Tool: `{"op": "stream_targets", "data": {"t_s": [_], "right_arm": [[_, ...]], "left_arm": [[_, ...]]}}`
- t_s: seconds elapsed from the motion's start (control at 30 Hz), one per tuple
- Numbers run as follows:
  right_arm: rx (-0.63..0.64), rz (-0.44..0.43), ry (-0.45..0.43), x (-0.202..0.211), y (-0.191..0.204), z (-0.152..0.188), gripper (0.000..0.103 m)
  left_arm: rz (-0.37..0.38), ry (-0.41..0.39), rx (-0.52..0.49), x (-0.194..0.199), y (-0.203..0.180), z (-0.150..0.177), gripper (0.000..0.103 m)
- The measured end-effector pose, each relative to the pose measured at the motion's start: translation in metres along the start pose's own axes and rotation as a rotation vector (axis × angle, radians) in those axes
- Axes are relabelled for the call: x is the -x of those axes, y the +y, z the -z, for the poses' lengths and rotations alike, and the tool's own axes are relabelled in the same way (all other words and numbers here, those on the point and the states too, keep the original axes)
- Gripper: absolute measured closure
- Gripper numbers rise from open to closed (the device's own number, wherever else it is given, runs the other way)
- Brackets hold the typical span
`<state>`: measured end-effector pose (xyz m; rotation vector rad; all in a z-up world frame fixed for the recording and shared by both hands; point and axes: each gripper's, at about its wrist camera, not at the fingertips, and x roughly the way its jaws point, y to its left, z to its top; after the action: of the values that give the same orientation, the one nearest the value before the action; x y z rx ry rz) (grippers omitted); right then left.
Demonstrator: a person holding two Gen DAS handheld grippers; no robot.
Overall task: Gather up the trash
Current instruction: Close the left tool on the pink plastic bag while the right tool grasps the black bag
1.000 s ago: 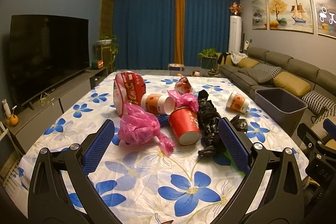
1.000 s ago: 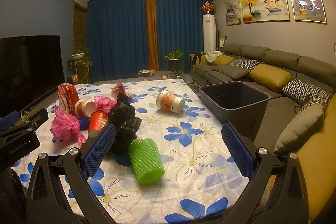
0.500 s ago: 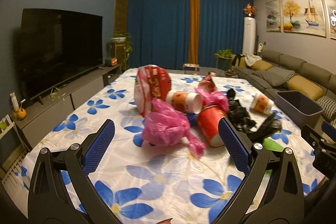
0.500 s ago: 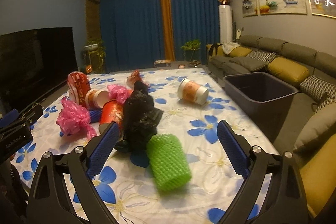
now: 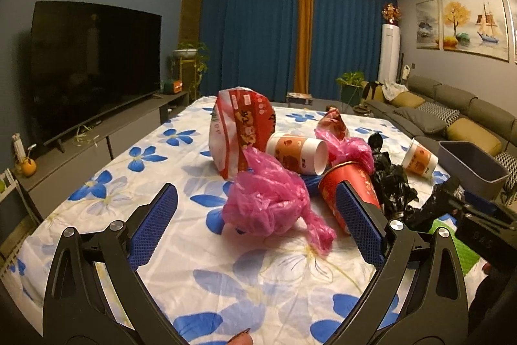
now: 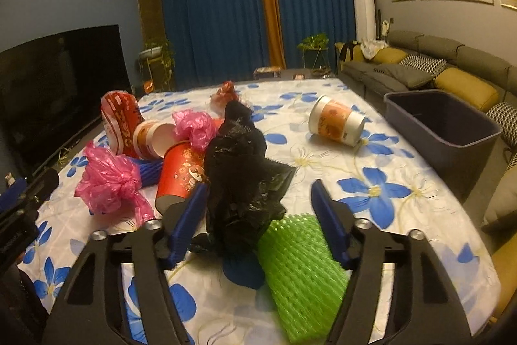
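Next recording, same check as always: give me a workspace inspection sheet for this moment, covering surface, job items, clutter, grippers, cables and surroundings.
Surface: table under a white cloth with blue flowers.
Job's things: pink bag, red cup on its side, black bag, green foam net, two paper cups lying down, red snack bag; grey bin beside the table, looks empty.
Clutter: nothing seen beyond the trash itself.
Grippers: left gripper wide open, short of the pink bag; right gripper has just been closing, with the black bag and the green net between its fingers, not yet pinched.
Cables: nothing seen.
Surroundings: TV, blue curtains, sofa.
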<state>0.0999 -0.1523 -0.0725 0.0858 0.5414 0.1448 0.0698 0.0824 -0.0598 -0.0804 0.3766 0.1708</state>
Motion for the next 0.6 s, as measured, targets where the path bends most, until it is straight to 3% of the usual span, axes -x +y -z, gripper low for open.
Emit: {"op": "stream_targets", "data": {"t_s": [0.2,0.3,0.4,0.53,0.6], "right_arm": [[0.025,-0.018,0.041,-0.015,0.005,0.002,0.084],[0.041,-0.017,0.031,-0.014,0.006,0.002,0.093],[0.042,-0.014,0.01,-0.009,0.004,0.0,0.095],[0.052,-0.014,-0.027,0.002,0.003,-0.004,0.097],[0.063,-0.014,-0.048,0.008,0.003,-0.006,0.097]], "left_arm": [[0.012,0.043,0.01,-0.023,0.002,-0.004,0.015],[0.021,0.064,0.013,-0.034,0.004,-0.005,0.016],[0.035,0.096,0.005,-0.045,0.003,-0.005,0.019],[0.071,0.159,-0.017,-0.063,-0.001,-0.003,0.031],[0.092,0.196,-0.018,-0.071,-0.001,-0.002,0.042]]}}
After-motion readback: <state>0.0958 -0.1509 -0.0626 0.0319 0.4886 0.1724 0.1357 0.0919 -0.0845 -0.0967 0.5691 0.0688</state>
